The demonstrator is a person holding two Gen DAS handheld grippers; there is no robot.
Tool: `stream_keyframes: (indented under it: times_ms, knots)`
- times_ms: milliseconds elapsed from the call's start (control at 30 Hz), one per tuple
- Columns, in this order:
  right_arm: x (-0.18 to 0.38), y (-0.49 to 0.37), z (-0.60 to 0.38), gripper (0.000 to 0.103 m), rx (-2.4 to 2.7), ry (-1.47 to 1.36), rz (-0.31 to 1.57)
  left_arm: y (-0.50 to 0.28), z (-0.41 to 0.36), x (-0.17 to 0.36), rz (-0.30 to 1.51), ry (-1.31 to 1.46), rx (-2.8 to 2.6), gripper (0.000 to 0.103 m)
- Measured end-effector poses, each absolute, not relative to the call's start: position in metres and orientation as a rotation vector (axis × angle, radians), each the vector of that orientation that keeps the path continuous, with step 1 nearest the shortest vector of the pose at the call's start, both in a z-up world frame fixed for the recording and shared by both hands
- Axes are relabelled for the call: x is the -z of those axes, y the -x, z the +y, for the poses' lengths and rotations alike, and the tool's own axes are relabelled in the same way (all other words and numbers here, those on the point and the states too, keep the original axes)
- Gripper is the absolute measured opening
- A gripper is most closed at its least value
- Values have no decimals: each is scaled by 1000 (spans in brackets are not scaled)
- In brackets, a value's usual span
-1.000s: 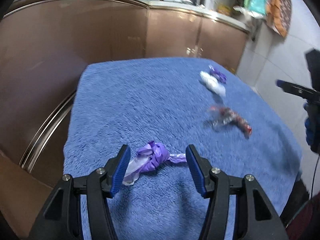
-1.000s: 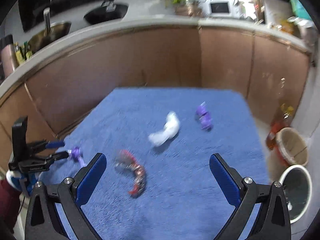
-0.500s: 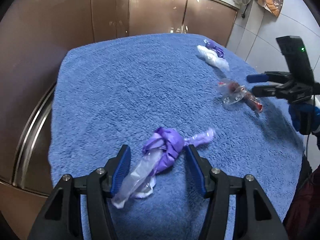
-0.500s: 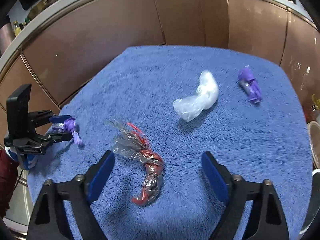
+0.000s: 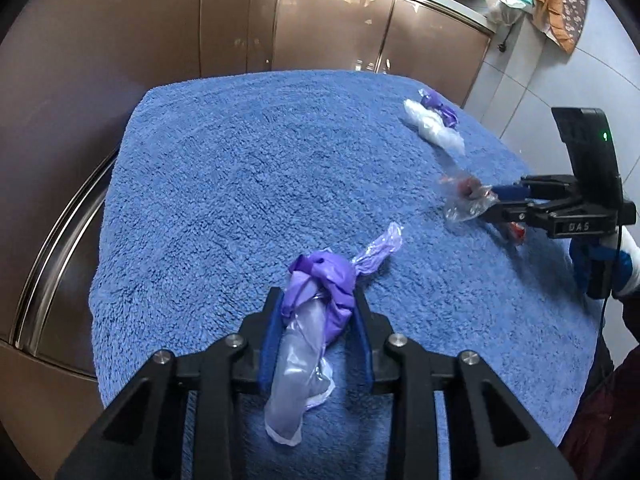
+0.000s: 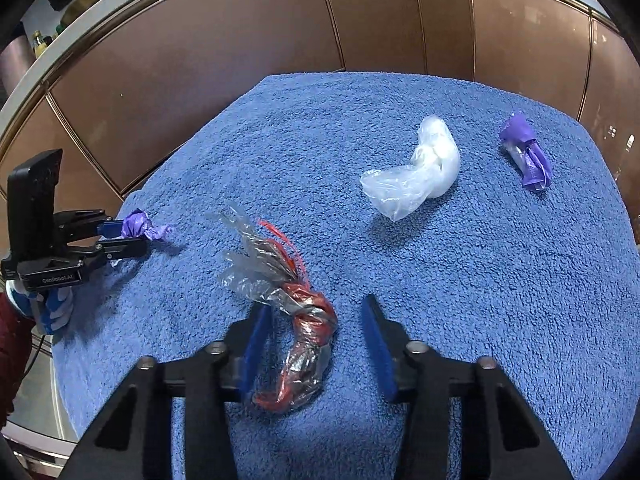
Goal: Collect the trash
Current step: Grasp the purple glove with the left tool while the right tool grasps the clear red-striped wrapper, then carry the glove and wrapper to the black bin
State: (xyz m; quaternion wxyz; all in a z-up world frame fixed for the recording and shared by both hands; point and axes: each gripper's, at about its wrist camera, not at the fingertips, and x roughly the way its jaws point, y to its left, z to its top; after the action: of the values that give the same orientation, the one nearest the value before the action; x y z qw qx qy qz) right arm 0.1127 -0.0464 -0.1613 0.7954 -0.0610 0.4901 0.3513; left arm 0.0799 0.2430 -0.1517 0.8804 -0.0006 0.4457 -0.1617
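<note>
The left gripper (image 5: 318, 312) has just closed on a purple wrapper (image 5: 320, 292) on the blue towel (image 6: 460, 280). The right gripper (image 6: 312, 328), closing, straddles a red-and-clear wrapper (image 6: 304, 332), a gap on its right. A white bag (image 6: 416, 168) and another purple wrapper (image 6: 526, 158) lie beyond.

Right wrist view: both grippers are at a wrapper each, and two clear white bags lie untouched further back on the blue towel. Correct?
Not quite. The right wrist view shows one clear white bag and one purple wrapper lying untouched further back on the blue towel; the rest stands.
</note>
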Motion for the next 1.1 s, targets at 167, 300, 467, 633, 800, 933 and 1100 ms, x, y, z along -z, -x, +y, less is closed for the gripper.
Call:
stream_keyframes:
  times_ms: [167, 300, 467, 633, 800, 933, 1100]
  knots:
    - [158, -104, -51, 24, -769, 137, 1045, -70, 237, 140, 907, 18, 305, 30]
    - [148, -96, -61, 24, -782, 118, 1022, -56, 232, 128, 896, 27, 283, 30]
    - [127, -81, -86, 24, -790, 76, 972, -41, 224, 112, 880, 51, 249, 30]
    - [109, -66, -127, 24, -757, 17, 924, -32, 195, 93, 864, 26, 247, 30]
    - [95, -54, -185, 24, -674, -60, 875, -36, 150, 77, 852, -14, 296, 30]
    - [83, -50, -244, 24, -570, -121, 828, -48, 99, 64, 839, -34, 365, 30]
    - [85, -55, -324, 24, -387, -205, 785, -78, 13, 56, 852, -71, 477, 30]
